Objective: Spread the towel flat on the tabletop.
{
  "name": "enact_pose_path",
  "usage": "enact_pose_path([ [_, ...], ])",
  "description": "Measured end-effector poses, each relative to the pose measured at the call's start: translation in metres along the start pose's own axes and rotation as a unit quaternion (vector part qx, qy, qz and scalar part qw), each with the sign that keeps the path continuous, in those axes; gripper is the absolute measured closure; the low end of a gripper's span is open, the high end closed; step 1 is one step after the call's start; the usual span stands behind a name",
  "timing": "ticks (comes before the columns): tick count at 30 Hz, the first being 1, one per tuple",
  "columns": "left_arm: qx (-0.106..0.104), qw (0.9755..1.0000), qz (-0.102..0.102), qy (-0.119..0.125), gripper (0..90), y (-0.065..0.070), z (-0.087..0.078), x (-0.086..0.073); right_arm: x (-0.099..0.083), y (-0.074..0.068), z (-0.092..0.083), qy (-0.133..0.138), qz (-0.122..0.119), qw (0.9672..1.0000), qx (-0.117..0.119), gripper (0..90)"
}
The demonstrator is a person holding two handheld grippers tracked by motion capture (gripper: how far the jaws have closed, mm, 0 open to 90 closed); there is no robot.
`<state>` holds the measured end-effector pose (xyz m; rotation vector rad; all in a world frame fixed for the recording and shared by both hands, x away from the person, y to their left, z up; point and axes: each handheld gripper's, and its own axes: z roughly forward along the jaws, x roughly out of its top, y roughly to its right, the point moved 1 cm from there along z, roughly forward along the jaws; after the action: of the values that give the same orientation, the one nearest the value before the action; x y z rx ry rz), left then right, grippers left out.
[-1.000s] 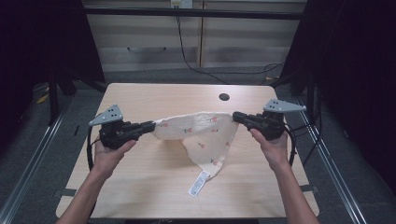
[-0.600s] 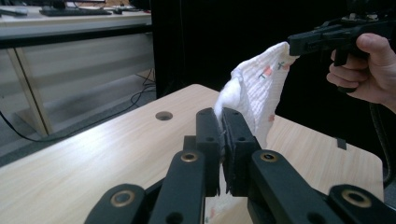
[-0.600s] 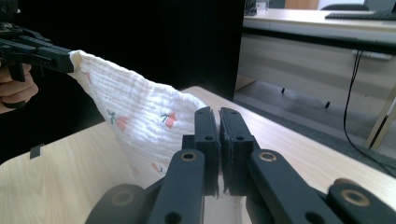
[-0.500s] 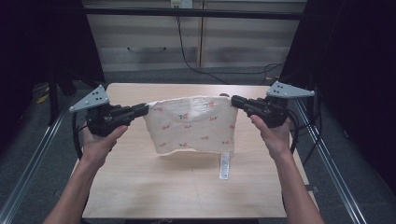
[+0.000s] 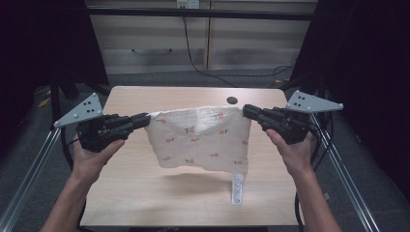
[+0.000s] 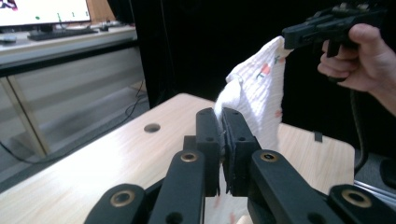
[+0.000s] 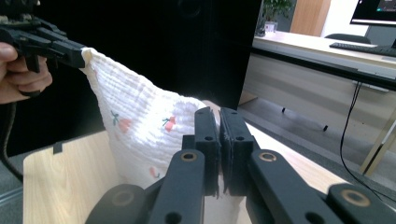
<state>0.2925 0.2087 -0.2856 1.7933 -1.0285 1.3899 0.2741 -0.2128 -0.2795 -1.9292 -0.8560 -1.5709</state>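
Note:
A white cloth (image 5: 200, 140) printed with small red fruits hangs spread in the air above the wooden table (image 5: 145, 193). My left gripper (image 5: 145, 120) is shut on its upper left corner and my right gripper (image 5: 246, 111) is shut on its upper right corner. The top edge sags a little between them. A white care label (image 5: 236, 188) dangles from the lower right corner down to the table. In the left gripper view the cloth (image 6: 254, 102) runs from my jaws to the other gripper (image 6: 292, 36). The right gripper view shows the cloth (image 7: 140, 126) stretched toward the left gripper (image 7: 77, 53).
A round cable hole (image 5: 232, 100) lies in the table's far right part. Metal rails (image 5: 29, 179) flank the table on both sides. Cabinets and a dangling black cable (image 5: 193, 53) stand behind the far edge. A desk with a monitor (image 7: 373, 11) stands off to the side.
Both grippers have lifted and drawn apart, so the bunched cloth has opened into a hanging sheet. It now hangs slightly lower and nearer the person than half a second ago.

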Motion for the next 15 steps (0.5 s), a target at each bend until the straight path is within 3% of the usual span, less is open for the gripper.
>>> enact_pose_path([
  [3, 0.011, 0.9997, -0.022, -0.01, 86.4, -0.013, 0.006, -0.013, -0.012, 0.003, 0.007, -0.022, 0.008, 0.9997, -0.005, 86.6],
  [5, 0.02, 0.9987, -0.034, -0.032, 86.5, -0.024, 0.015, -0.027, -0.025, 0.009, 0.016, -0.039, 0.023, 0.9989, -0.006, 86.6],
  [9, 0.025, 0.9951, -0.071, -0.065, 86.4, -0.044, 0.033, -0.056, -0.056, 0.026, 0.033, -0.075, 0.054, 0.9957, -0.012, 86.6],
  [12, 0.018, 0.9924, -0.093, -0.078, 86.4, -0.051, 0.043, -0.076, -0.077, 0.039, 0.044, -0.095, 0.076, 0.9925, -0.014, 86.6],
  [15, 0.021, 0.9899, -0.103, -0.095, 86.4, -0.056, 0.054, -0.09, -0.093, 0.048, 0.051, -0.103, 0.094, 0.9901, -0.016, 86.6],
])
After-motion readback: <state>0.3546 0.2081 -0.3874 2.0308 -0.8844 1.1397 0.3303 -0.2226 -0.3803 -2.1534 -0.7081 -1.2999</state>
